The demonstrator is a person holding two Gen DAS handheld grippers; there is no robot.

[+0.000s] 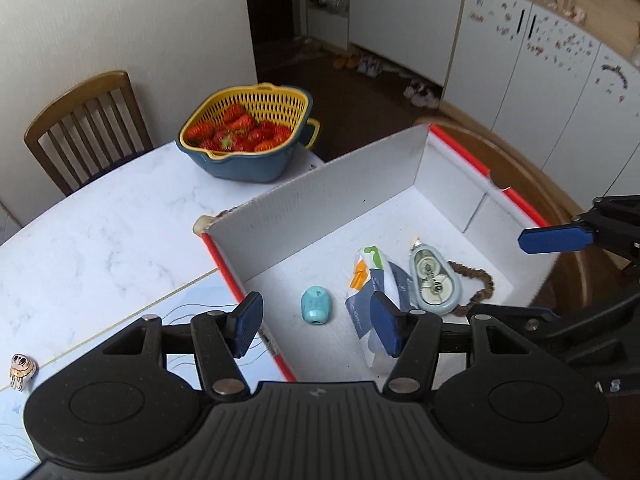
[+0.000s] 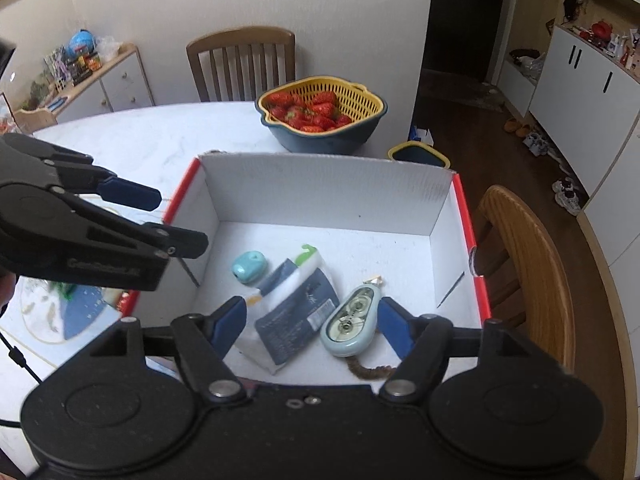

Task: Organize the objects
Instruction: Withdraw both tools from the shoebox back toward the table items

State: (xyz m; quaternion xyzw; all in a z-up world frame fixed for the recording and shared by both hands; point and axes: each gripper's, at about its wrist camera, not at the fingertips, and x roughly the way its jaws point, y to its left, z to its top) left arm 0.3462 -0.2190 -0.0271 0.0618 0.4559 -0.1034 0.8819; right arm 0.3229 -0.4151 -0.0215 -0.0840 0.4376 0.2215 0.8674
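Note:
A white cardboard box with red edges (image 1: pixel 320 204) (image 2: pixel 320 188) stands open on the table. Inside lie a turquoise sharpener-like piece (image 1: pixel 316 306) (image 2: pixel 250 266), a white and blue-grey packet (image 1: pixel 370 280) (image 2: pixel 294 308), a pale blue correction tape roller (image 1: pixel 434 282) (image 2: pixel 352 320) and a brown braided hair tie (image 1: pixel 478 286) (image 2: pixel 372 371). My left gripper (image 1: pixel 316 326) hovers open above the box's near left part, holding nothing. My right gripper (image 2: pixel 312 324) hangs open above the packet and the roller, clear of both. Its blue fingertip (image 1: pixel 556 237) shows at the right of the left wrist view.
A yellow colander of strawberries in a blue bowl (image 1: pixel 248 132) (image 2: pixel 320 116) stands behind the box. Wooden chairs (image 1: pixel 86 120) (image 2: pixel 528 264) flank the marble table (image 1: pixel 100 232). A small toy figure (image 1: pixel 22 368) sits on a pale blue mat at the left.

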